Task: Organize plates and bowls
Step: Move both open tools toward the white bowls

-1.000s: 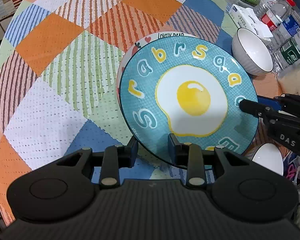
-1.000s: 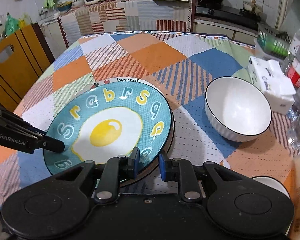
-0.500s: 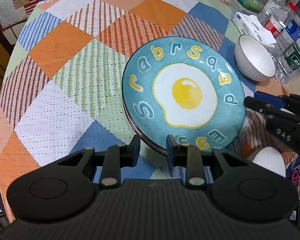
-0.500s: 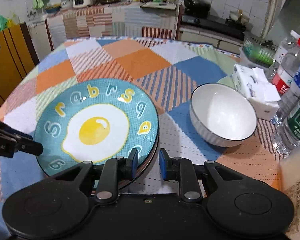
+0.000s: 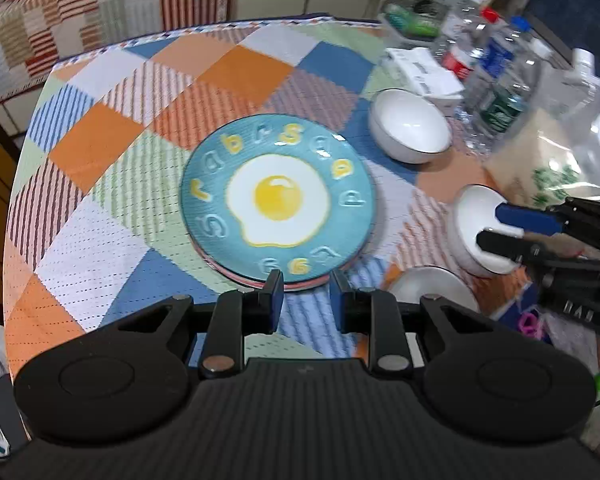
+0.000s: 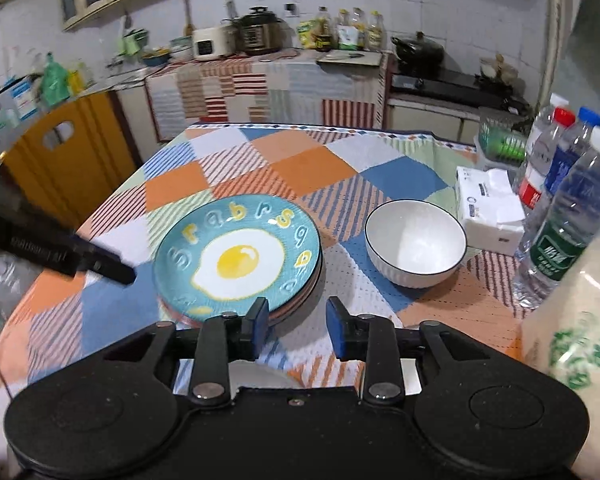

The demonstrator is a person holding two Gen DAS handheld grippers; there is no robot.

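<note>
A teal plate with a fried-egg picture (image 5: 278,200) lies on top of a plate stack on the checkered tablecloth; it also shows in the right wrist view (image 6: 240,258). A white bowl (image 5: 410,126) stands to its right, also in the right wrist view (image 6: 416,242). Two more white bowls (image 5: 476,224) (image 5: 432,286) sit near the front right. My left gripper (image 5: 306,300) is open and empty, just behind the stack's near edge. My right gripper (image 6: 296,326) is open and empty, back from the stack; in the left wrist view it hovers over the front-right bowl (image 5: 496,226).
Water bottles (image 6: 560,208), a tissue pack (image 6: 490,208) and a large plastic jug (image 5: 556,152) crowd the table's right side. A green basket (image 6: 500,140) stands at the back right. A yellow chair (image 6: 64,160) stands left of the table.
Both grippers have let go of the teal plate, opened wider and pulled back and up. The plate now rests flat on the stack.
</note>
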